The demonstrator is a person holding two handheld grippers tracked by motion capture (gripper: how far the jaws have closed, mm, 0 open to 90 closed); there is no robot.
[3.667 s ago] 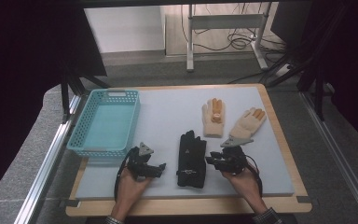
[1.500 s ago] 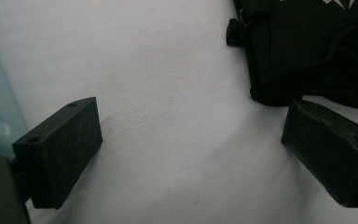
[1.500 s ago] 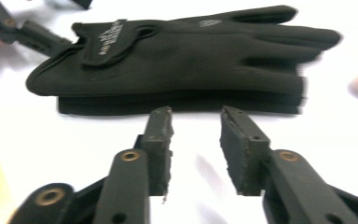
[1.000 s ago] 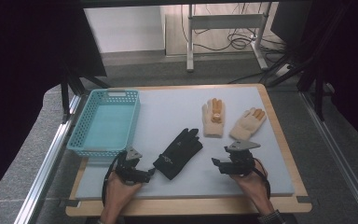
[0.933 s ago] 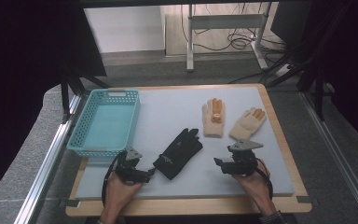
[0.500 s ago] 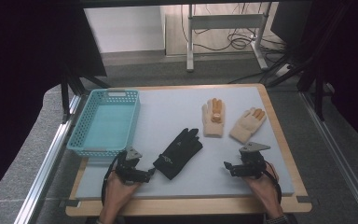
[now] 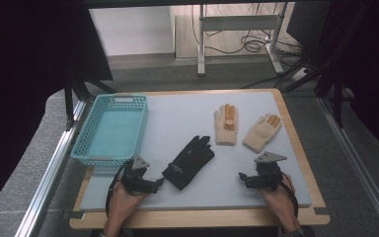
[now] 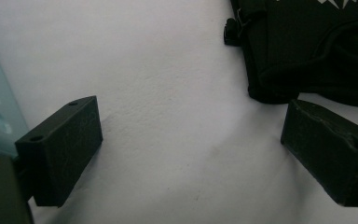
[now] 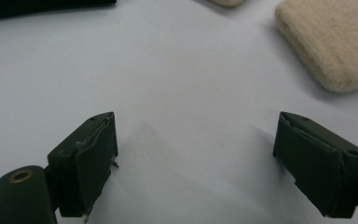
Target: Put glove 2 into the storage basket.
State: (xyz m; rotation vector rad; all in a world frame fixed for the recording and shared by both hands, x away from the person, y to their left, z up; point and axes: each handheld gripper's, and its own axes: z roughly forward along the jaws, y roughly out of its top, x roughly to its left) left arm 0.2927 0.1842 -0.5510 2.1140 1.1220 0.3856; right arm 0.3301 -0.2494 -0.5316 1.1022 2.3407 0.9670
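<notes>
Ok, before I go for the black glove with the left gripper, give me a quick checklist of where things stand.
1. Left gripper open and empty: ok, jaws stand wide over bare mat.
2. Black glove free: ok, it lies flat, its cuff just ahead of the left gripper's right jaw, nothing on it.
3. Right gripper out of the way: ok, open, empty, apart from the glove.
4. Basket ready: ok, nothing shows inside.
5. Beige gloves clear of the path: ok, they lie farther back on the mat.
6. Pads touching the glove: not ok, not yet.
</notes>
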